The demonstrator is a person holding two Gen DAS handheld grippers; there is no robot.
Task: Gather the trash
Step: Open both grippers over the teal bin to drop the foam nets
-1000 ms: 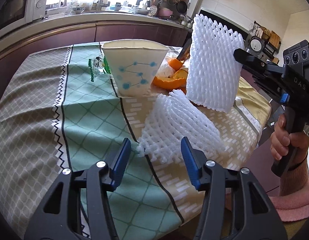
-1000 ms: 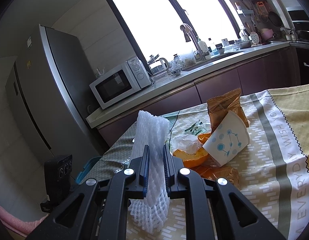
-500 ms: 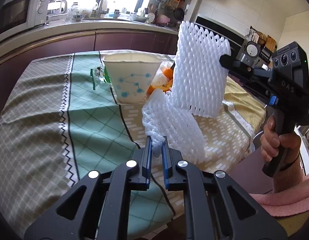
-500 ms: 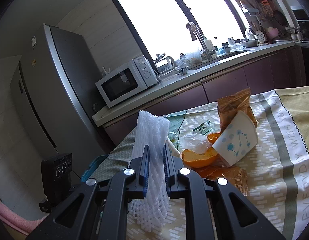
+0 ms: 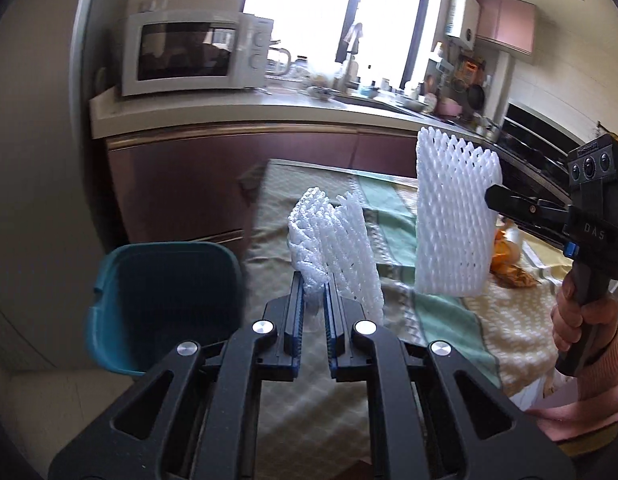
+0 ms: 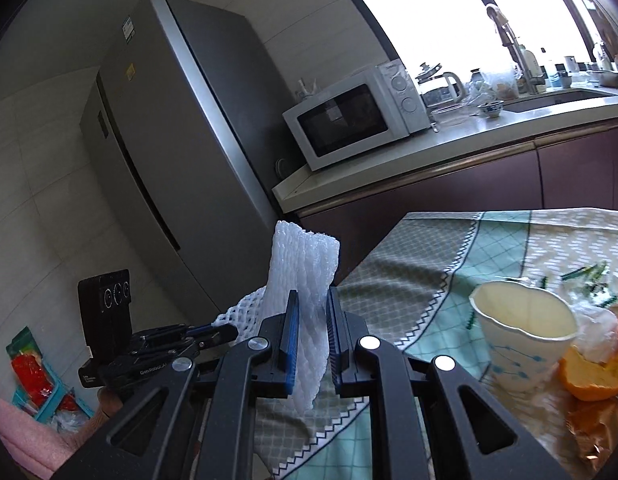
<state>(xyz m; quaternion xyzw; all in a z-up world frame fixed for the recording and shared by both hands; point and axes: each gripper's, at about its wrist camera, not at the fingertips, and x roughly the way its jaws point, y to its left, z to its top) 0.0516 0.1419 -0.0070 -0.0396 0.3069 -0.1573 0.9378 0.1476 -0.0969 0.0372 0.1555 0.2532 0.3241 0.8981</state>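
At lower centre of the left wrist view, the left gripper (image 5: 313, 300) was clamped on a white foam net (image 5: 333, 246), with a teal bin (image 5: 165, 304) at lower left and the second foam net (image 5: 455, 216) held at right. Low in the right wrist view, the right gripper (image 6: 311, 334) was pinched tight on that second net (image 6: 305, 280), beside a paper cup (image 6: 525, 340) on the tablecloth (image 6: 421, 280)

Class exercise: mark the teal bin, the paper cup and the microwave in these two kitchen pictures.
Teal bin (image 5: 161, 304): left wrist view, dark inside wall.
Paper cup (image 6: 521, 354): right wrist view, outer side below the rim.
Microwave (image 6: 343, 124): right wrist view, its dark door window.
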